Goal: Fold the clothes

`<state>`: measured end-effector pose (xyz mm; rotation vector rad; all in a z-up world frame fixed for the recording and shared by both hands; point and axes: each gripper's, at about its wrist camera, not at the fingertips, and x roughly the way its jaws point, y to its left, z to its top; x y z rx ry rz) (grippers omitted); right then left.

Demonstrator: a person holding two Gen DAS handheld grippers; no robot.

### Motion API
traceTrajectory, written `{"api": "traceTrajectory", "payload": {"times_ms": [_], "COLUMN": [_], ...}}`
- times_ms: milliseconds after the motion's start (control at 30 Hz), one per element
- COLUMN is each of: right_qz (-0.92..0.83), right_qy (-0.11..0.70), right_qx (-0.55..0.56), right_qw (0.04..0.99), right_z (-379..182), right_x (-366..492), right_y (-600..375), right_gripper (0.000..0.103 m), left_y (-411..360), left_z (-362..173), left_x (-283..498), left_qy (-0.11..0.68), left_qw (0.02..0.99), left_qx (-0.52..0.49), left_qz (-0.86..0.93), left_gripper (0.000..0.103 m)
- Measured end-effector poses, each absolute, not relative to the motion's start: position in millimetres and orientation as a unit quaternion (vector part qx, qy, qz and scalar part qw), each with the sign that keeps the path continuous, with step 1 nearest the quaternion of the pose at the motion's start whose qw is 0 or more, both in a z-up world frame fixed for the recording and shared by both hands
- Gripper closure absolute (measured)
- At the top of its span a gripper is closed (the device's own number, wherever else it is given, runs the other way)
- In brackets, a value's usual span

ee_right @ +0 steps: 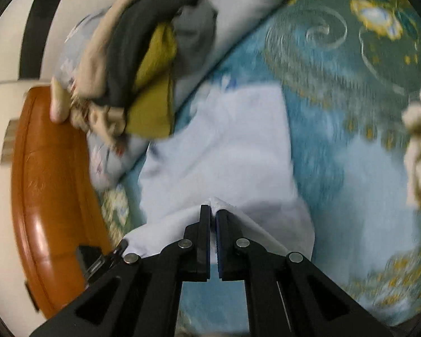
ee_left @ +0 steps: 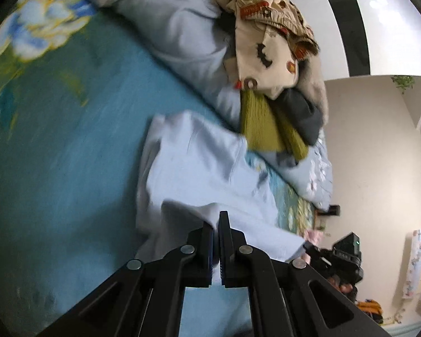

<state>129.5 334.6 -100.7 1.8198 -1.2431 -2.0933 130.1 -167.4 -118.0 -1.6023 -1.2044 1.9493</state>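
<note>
While clamped: tools [ee_left: 216, 220] [ee_right: 213, 210] on garment [ee_left: 199, 163]

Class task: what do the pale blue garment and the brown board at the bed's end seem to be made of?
Pale blue garment: soft matte cloth, probably cotton, since it creases and drapes. Brown board: hard and glossy, seemingly varnished wood or leatherette; bright highlights show.

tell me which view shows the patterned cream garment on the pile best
The left wrist view: the patterned cream garment sits atop the pile, its print sharp. In the right wrist view only a blurred beige edge shows, and I cannot tell if it is the same garment.
</note>
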Motion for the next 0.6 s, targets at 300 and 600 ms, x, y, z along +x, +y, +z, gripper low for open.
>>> {"api": "traceTrajectory", "payload": {"times_ms": [300,600], "right_qz": [-0.680,-0.687], "right_qy": [-0.432,-0.449], "right_qx": [0.593,0.570], "right_qw": [0.018,0.015], "right_z": [-127,-116], "right_x": [93,81], "right_y": [336,368], "right_gripper": [0.098,0.097], "left_y": [-157,-150], "left_z": [-126,-139], "left_x": [78,52], "left_qy": [-0.442,-0.440], "left_qw": [0.130,0.092], "left_qx": [-0.563,-0.589], "left_qz": [0.687,0.672], "left_gripper": [0.099,0.096]}}
